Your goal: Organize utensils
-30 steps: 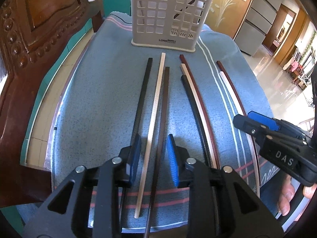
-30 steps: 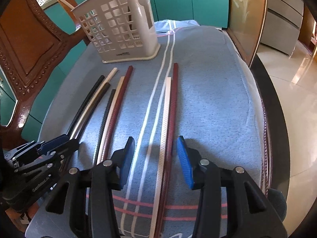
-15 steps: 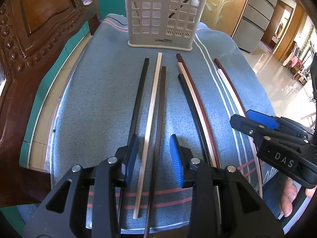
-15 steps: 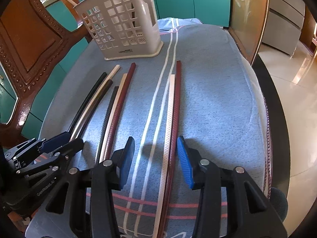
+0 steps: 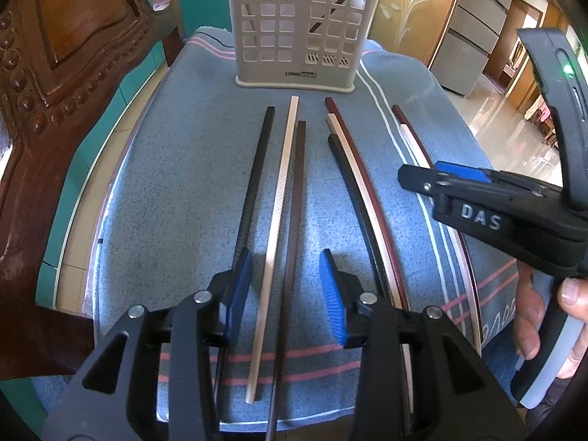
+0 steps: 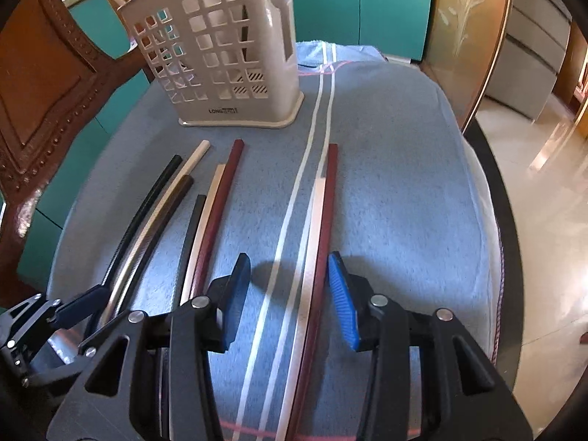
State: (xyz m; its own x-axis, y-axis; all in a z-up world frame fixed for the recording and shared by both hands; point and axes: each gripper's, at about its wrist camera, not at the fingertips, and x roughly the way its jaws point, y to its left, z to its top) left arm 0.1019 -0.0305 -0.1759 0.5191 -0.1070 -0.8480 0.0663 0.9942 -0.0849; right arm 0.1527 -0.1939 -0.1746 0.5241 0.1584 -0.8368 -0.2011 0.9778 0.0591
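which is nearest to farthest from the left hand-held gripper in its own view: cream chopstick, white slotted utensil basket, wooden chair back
1. Cream chopstick, lying between the open fingers of the left hand-held gripper.
2. Carved wooden chair back, off to the left.
3. White slotted utensil basket, straight ahead at the cloth's far end.

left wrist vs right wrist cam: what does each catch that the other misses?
Left wrist only: the person's hand gripping the right tool, its green LED, and a dark utensil leaning inside the utensil basket.

Right wrist only: the spoon-shaped cutout on the basket's side wall, a pale handle sticking out of its top, and the floor past the table's right edge.

Both: the basket, eight chopsticks in three groups on the blue striped towel, and both tongs open, left and right.
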